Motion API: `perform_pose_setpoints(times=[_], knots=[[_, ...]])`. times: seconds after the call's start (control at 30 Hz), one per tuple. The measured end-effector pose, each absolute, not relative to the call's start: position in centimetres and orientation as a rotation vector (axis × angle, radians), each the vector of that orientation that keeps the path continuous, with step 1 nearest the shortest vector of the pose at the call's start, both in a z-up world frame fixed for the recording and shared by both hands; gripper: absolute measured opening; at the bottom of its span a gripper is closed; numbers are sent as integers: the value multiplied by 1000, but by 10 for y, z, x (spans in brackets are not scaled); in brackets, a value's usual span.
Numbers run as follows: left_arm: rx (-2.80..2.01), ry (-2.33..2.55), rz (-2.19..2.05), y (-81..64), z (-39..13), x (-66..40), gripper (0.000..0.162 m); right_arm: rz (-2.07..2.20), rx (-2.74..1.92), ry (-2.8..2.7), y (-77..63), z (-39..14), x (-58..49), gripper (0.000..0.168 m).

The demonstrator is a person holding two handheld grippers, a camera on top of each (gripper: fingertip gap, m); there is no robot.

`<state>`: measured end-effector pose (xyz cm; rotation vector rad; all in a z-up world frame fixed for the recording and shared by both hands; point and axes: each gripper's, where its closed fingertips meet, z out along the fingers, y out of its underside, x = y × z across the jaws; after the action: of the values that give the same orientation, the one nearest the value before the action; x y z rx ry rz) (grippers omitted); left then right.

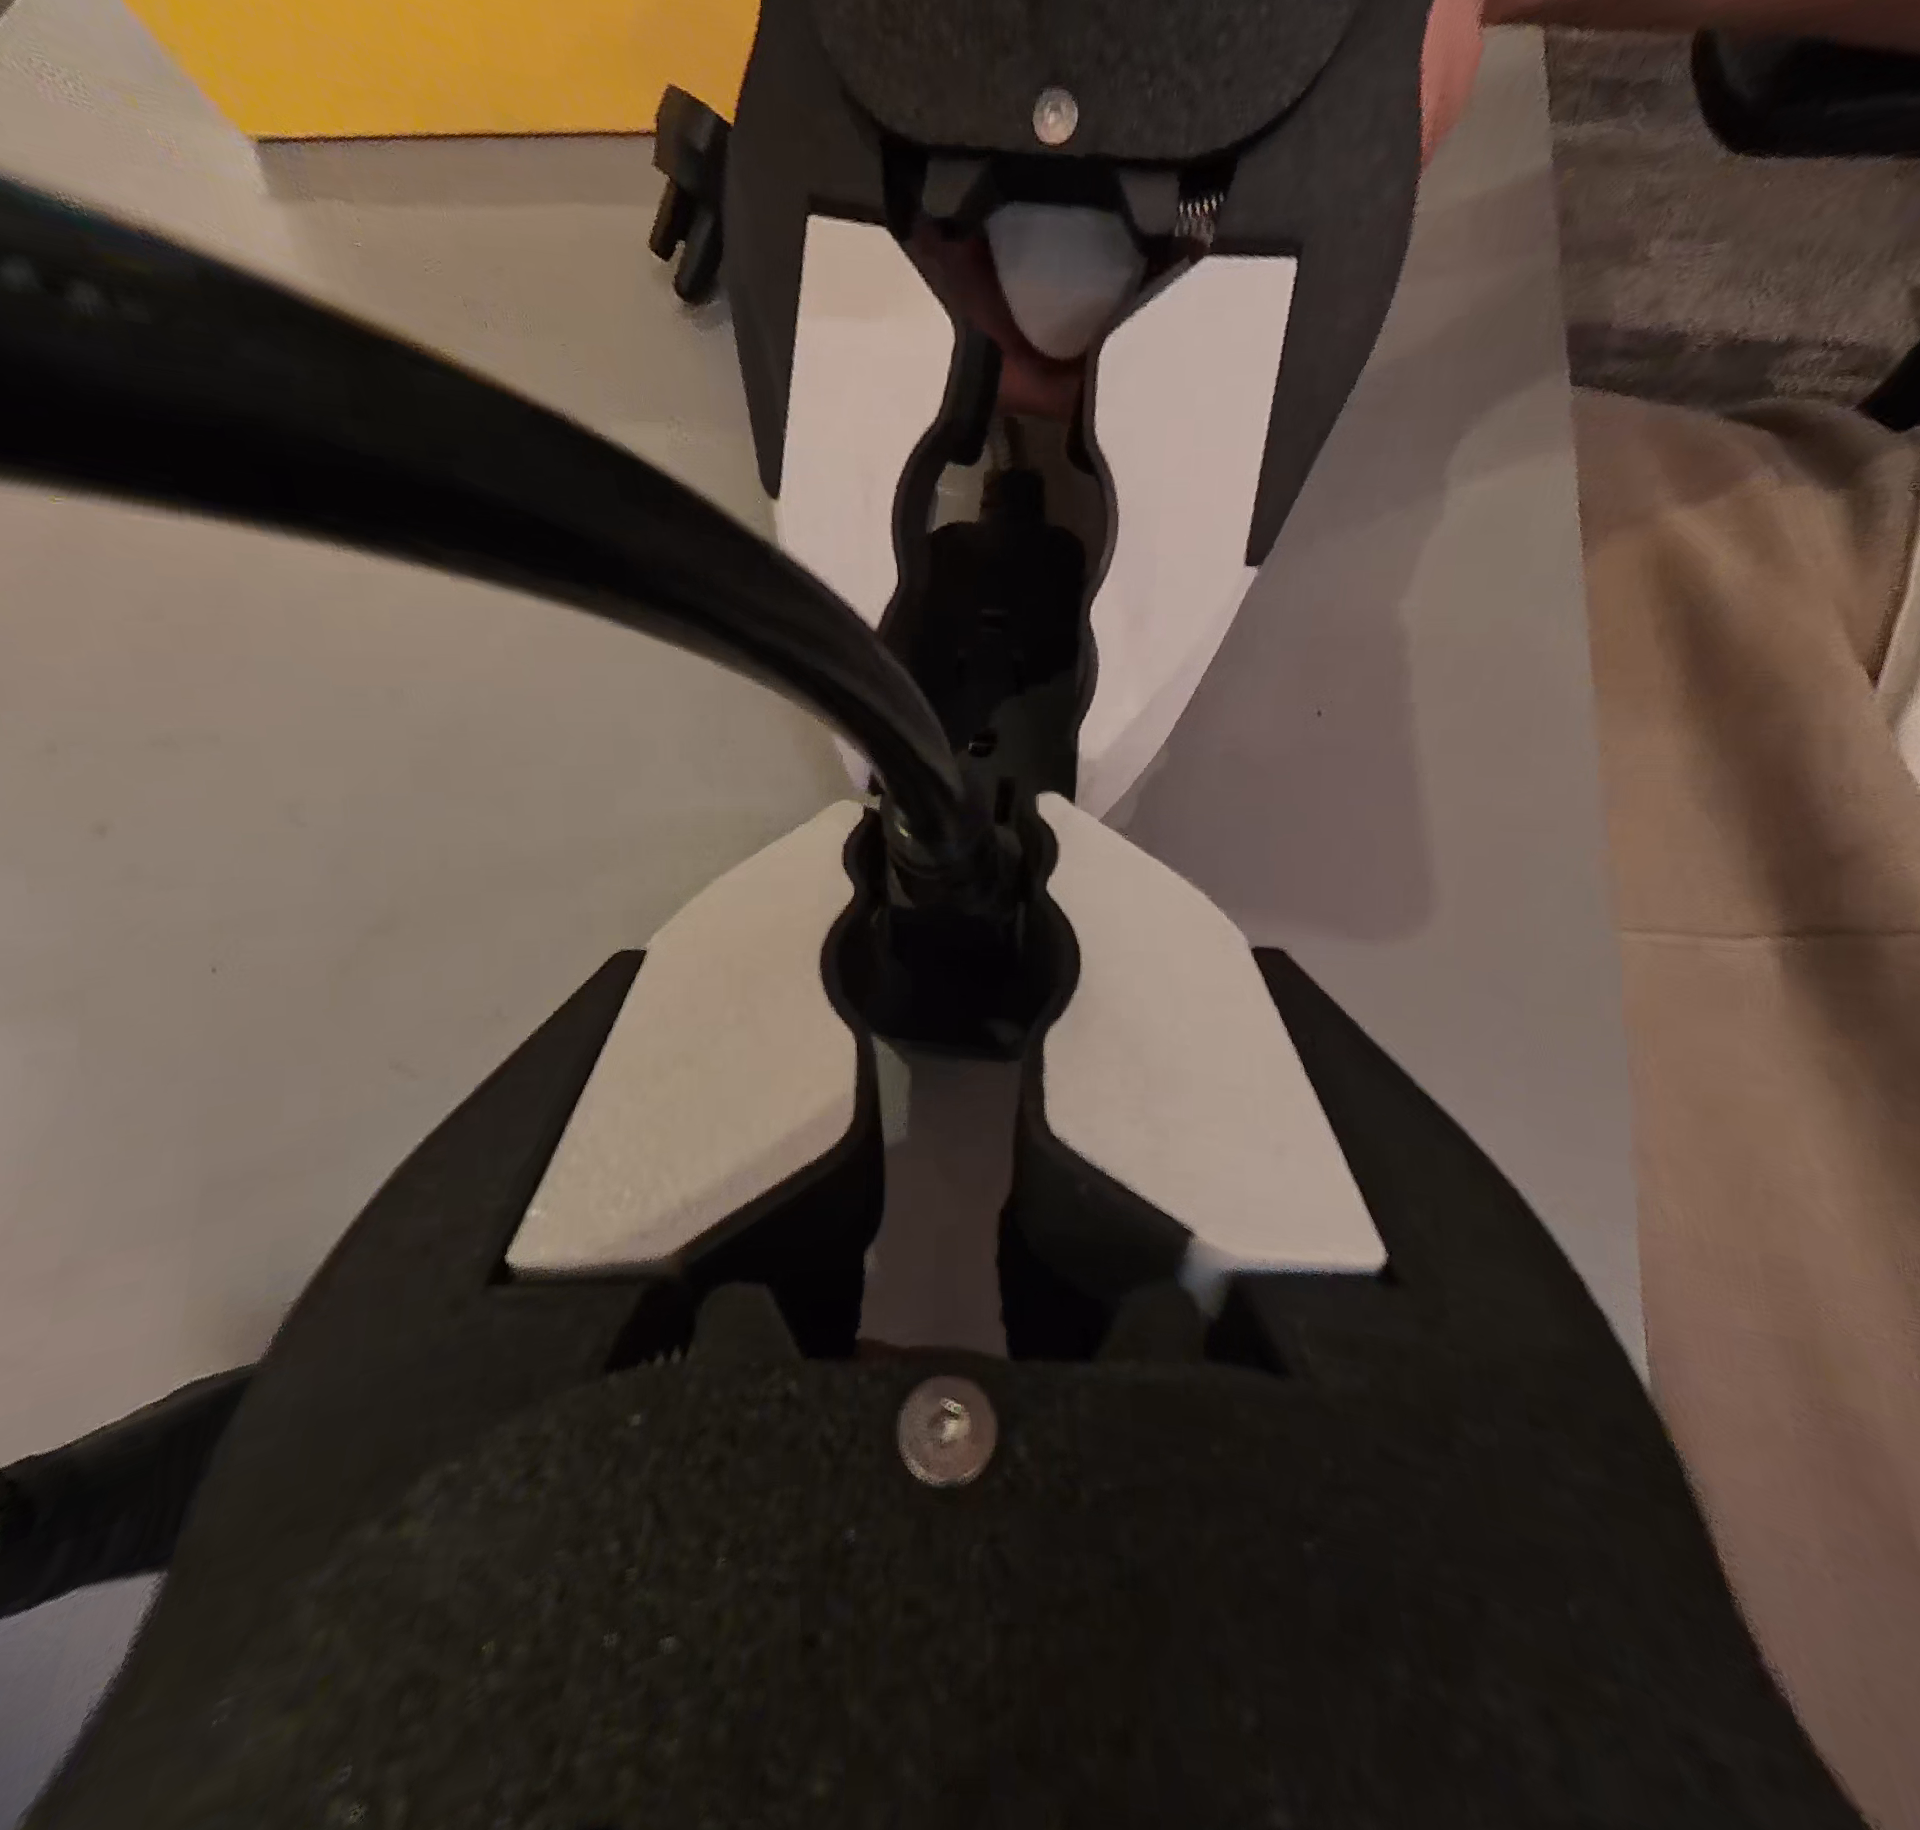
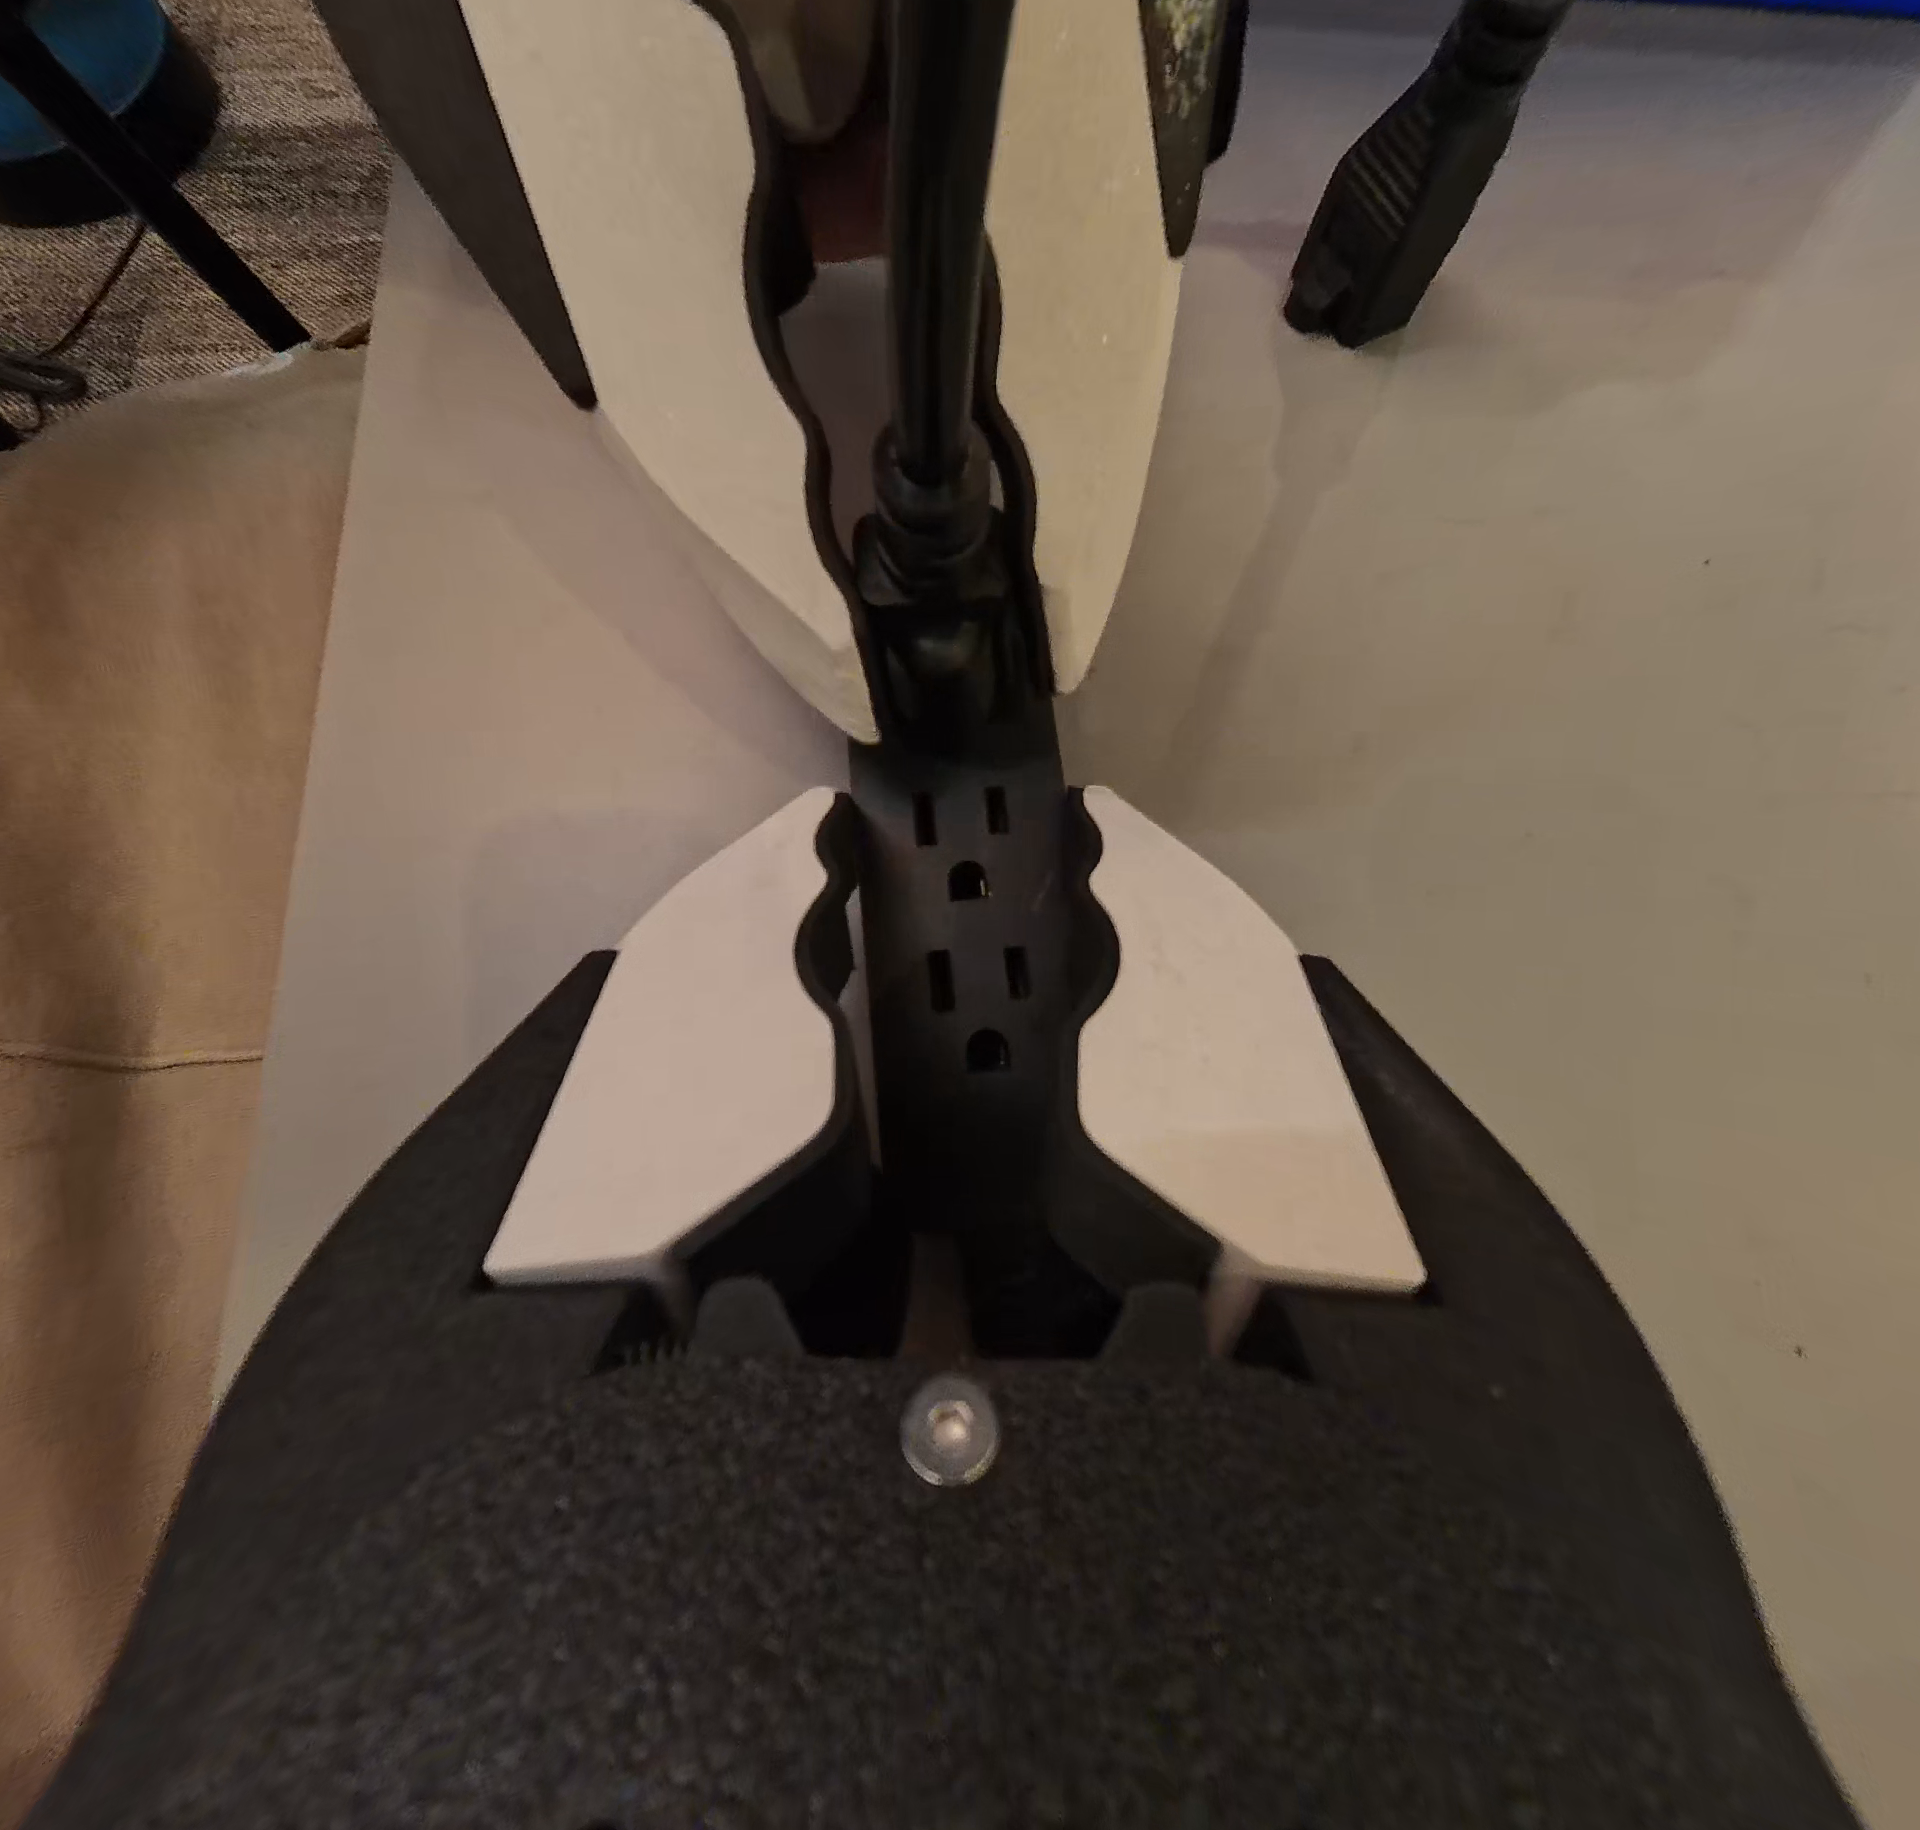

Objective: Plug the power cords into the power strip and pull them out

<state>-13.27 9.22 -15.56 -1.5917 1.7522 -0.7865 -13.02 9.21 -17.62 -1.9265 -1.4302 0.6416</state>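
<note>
My right gripper is shut on the black power strip, with two free outlets showing between its white fingers. My left gripper is shut on a black plug, whose thick black cord arcs away to the upper left. The two grippers face each other tip to tip over the white table. In the right wrist view the left gripper holds the plug against the strip's far end. The prongs are hidden. In the left wrist view the strip sits inside the right gripper.
A second black plug with its cord lies on the table at the far right. A yellow box and a small black part sit beyond the grippers. A person in beige clothing is at the table edge, with carpet beyond it. Less than 4 cm separates the two grippers' tips.
</note>
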Motion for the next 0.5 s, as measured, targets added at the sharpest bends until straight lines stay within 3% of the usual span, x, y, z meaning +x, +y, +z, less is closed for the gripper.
perform_pose_setpoints(times=[0.5], knots=[[-1555, 1737, -906, 94, -155, -140, 24, 712, -1949, -1408, 92, -177, -134, 40]])
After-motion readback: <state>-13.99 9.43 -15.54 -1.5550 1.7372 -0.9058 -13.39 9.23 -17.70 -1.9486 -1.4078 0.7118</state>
